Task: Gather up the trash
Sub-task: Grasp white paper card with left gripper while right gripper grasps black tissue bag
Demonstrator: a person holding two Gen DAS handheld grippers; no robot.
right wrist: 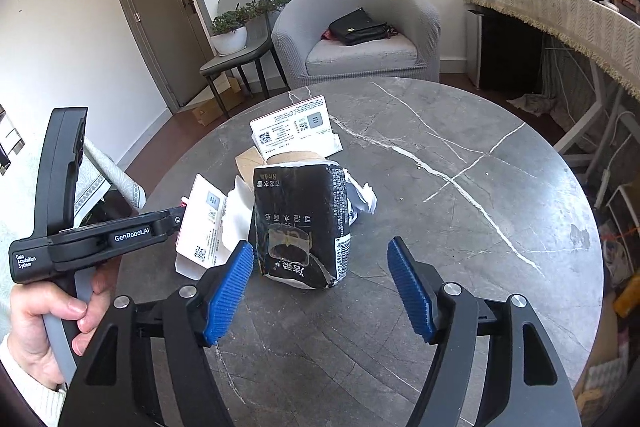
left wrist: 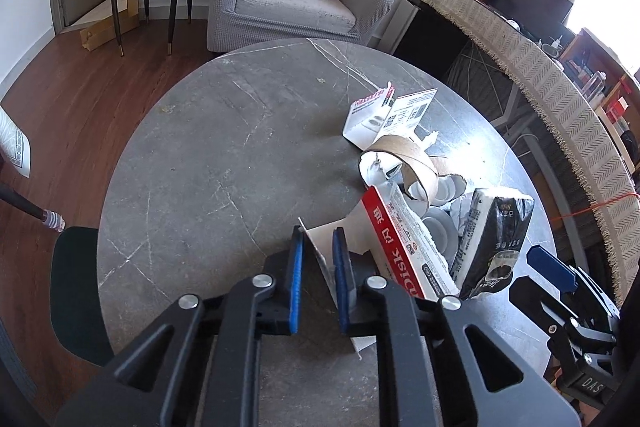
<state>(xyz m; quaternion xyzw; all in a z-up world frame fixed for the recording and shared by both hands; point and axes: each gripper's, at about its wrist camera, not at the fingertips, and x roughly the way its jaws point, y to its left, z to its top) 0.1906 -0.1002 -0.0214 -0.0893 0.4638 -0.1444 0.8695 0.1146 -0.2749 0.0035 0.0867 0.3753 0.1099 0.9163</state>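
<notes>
Round marble table (left wrist: 208, 155) has trash piled up. Left gripper (left wrist: 320, 259) pinches the red-and-white carton (left wrist: 404, 247); right gripper (right wrist: 322, 287) gapes wide, empty. Probably the black wrapper (right wrist: 300, 223) is next.

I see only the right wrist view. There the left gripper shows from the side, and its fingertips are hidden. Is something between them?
Observer: Yes. In the left wrist view, a white cardboard flap passes between the pads of the left gripper. A narrow gap shows, so I cannot tell if it is clamped.
Operator: To what does this flap belong?
Observer: It seems joined to a packet with a red face lettered "Disk", standing tilted beside the black pack.
Operator: What is behind the black pack?
Observer: A brown cardboard ring, among white scraps.
</notes>
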